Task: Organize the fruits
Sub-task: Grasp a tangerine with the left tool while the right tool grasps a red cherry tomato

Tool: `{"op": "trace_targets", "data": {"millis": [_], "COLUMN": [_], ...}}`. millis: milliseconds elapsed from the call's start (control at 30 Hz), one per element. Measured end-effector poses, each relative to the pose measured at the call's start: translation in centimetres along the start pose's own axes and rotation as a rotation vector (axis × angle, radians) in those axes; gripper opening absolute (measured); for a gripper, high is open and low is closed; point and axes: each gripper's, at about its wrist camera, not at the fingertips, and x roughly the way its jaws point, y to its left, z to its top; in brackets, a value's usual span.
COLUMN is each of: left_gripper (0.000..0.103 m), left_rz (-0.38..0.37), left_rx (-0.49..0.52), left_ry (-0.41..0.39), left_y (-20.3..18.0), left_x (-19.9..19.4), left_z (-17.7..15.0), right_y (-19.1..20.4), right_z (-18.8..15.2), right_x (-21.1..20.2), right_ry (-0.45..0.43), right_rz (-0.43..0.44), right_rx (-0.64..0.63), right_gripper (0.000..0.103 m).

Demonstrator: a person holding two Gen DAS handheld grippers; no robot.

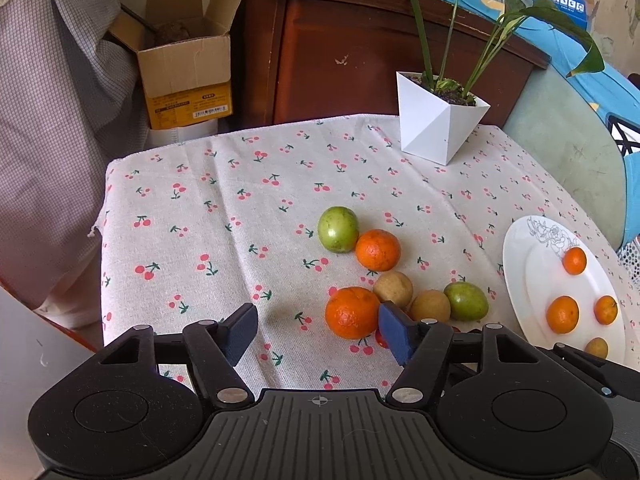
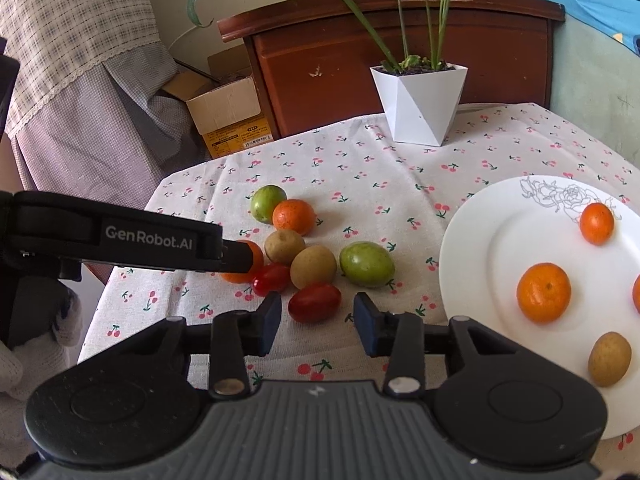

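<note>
A cluster of fruit lies on the cherry-print cloth: two oranges [image 1: 352, 312] [image 1: 377, 250], two green fruits [image 1: 338, 229] [image 1: 466, 301], two brown fruits [image 1: 393, 289] and two red tomatoes [image 2: 314, 302]. A white plate [image 2: 492, 248] at the right holds three small oranges [image 2: 543, 292] and a brown fruit [image 2: 609, 358]. My left gripper [image 1: 318, 330] is open, its right finger beside the near orange. My right gripper [image 2: 317, 322] is open just before the near tomato. The left gripper's body shows in the right wrist view [image 2: 120, 236], hiding part of that orange.
A white faceted pot [image 1: 436, 120] with a green plant stands at the table's back. Behind it is a wooden cabinet [image 1: 340, 52]. A cardboard box [image 1: 186, 64] sits off the table's back left. The table's left edge [image 1: 105, 240] drops off.
</note>
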Motion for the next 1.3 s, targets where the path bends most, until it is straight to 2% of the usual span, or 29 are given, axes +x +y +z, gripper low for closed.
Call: {"op": "trace_targets", "data": {"millis": [67, 133, 267, 533, 600, 700, 967, 1067, 1300], "left_gripper": [0.062, 0.061, 0.051, 0.05, 0.039, 0.035, 0.033, 0.032, 0.03], "left_rz": [-0.006, -0.006, -0.027, -0.042, -0.056, -0.063, -0.054, -0.035, -0.038], "left_rx": [0.005, 0.012, -0.005, -0.031, -0.024, -0.008, -0.012, 0.027, 0.015], "left_ry": [0.004, -0.005, -0.011, -0.016, -0.021, -0.026, -0.021, -0.029, -0.029], "left_y": [-0.2, -0.4, -0.3, 0.1, -0.1, -0.5, -0.5, -1.1, -1.1], "left_x": [0.2, 0.3, 0.4, 0.6, 0.6, 0.5, 0.9, 0.9, 0.6], "left_z": [-0.1, -0.2, -0.1, 0.0, -0.1, -0.2, -0.4, -0.6, -0.5], "right_y": [0.1, 0.1, -0.2, -0.2, -0.3, -0.3, -0.5, -0.5, -0.6], "right_z": [-0.1, -0.1, -0.1, -0.1, -0.2, -0.2, -0.2, -0.2, -0.1], "right_x": [0.0, 0.0, -0.1, -0.2, -0.2, -0.2, -0.3, -0.4, -0.6], "right_ry": [-0.001, -0.002, -0.003, -0.002, -0.003, -0.001, 0.001, 0.0, -0.005], "right_rz": [0.0, 0.001, 0.002, 0.001, 0.002, 0.001, 0.003, 0.002, 0.005], "right_rx": [-0.006, -0.007, 0.012, 0.026, 0.031, 0.035, 0.042, 0.042, 0.05], "right_gripper": [0.029, 0.029, 0.028, 0.028, 0.028, 0.028, 0.028, 0.028, 0.028]}}
